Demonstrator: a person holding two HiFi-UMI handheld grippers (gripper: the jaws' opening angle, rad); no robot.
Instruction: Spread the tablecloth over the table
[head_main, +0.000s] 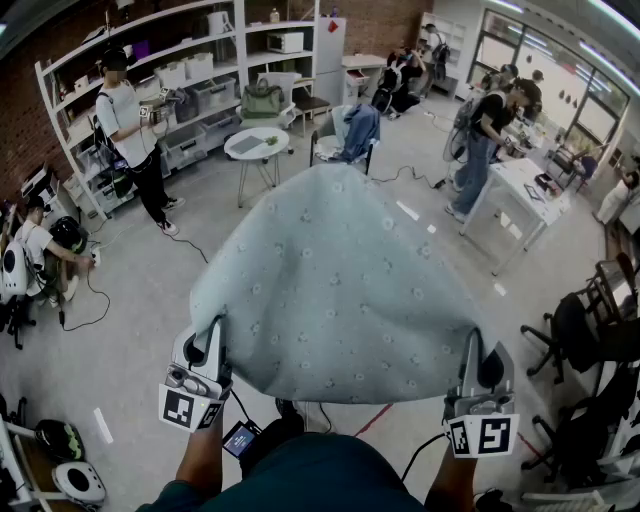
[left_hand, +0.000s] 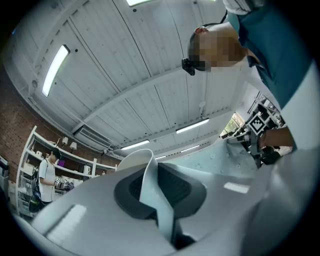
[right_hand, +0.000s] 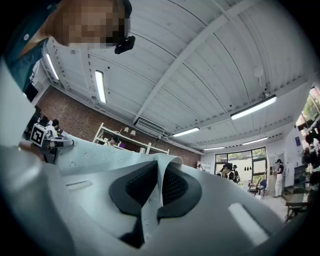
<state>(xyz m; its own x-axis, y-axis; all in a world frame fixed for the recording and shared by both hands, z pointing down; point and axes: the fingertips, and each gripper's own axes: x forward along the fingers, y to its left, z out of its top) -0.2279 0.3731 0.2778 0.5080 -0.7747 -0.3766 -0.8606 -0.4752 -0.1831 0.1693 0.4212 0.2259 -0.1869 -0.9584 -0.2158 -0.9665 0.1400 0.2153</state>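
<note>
The cloth (head_main: 335, 290) is held in the air as a billowed dome. Its near edge is stretched between the two grippers and its far end is raised over the floor (head_main: 150, 330). One near corner is clamped in the closed jaws of the left gripper (head_main: 214, 340), the other in those of the right gripper (head_main: 474, 345). In each gripper view a thin fold is seen pinched between dark ribbed pads (left_hand: 175, 187). No table is seen; it is presumably hidden beneath the cloth. The spreading is judged begun but unfinished: lowering, settling and smoothing are left. The fabric is thin, soft and pale blue-green, dotted with small flower prints.
</note>
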